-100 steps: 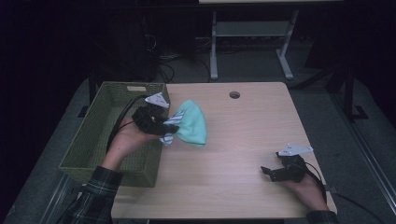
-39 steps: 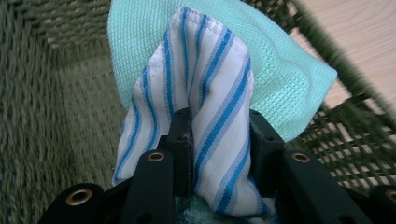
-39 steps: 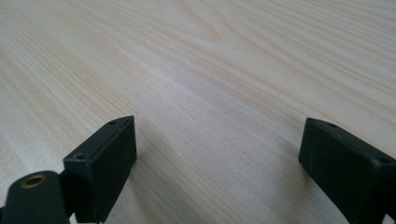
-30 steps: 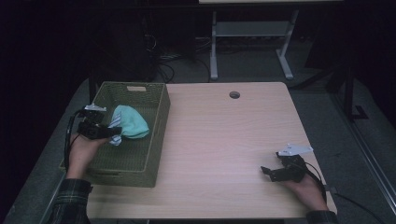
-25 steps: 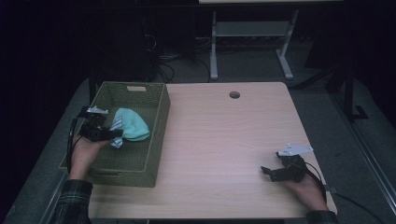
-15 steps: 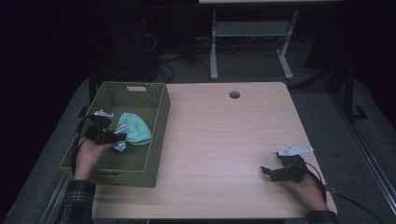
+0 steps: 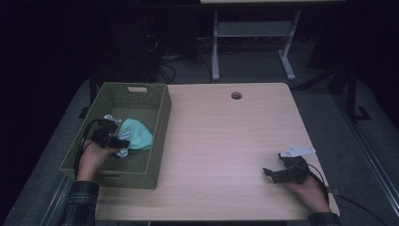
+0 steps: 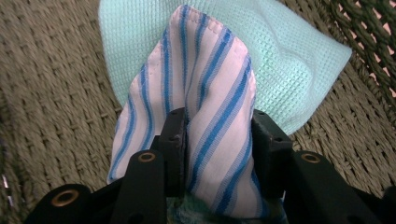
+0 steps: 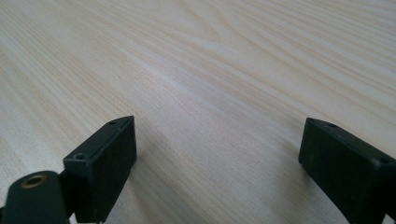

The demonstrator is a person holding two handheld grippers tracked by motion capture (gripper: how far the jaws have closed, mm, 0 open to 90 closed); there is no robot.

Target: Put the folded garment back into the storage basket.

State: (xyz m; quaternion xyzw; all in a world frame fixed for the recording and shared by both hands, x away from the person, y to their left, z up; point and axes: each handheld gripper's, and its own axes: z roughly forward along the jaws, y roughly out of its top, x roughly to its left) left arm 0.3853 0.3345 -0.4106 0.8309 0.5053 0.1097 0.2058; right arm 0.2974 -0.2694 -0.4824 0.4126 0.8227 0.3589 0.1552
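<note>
A white cloth with blue stripes (image 8: 210,93) lies bunched with a teal waffle cloth (image 7: 137,135) on the floor of the green woven basket (image 7: 159,123), which stands at the table's left edge. My left gripper (image 7: 114,137) reaches down into the basket. Its jaws have just been opening. The striped cloth still fills the gap between them in the left gripper view (image 8: 217,127), touching both pads. My right gripper (image 7: 270,174) rests on the wooden table (image 7: 226,136) at the front right. In the right gripper view (image 9: 217,140) its jaws stand wide apart over bare wood.
A round cable hole (image 7: 236,95) sits near the table's far edge. Behind the table stands a grey desk frame (image 7: 215,52) with cables on the dark floor. The basket's walls rise around my left hand.
My left hand has carried the cloths from above the table into the basket and sunk to its floor. The right hand has stayed put.
</note>
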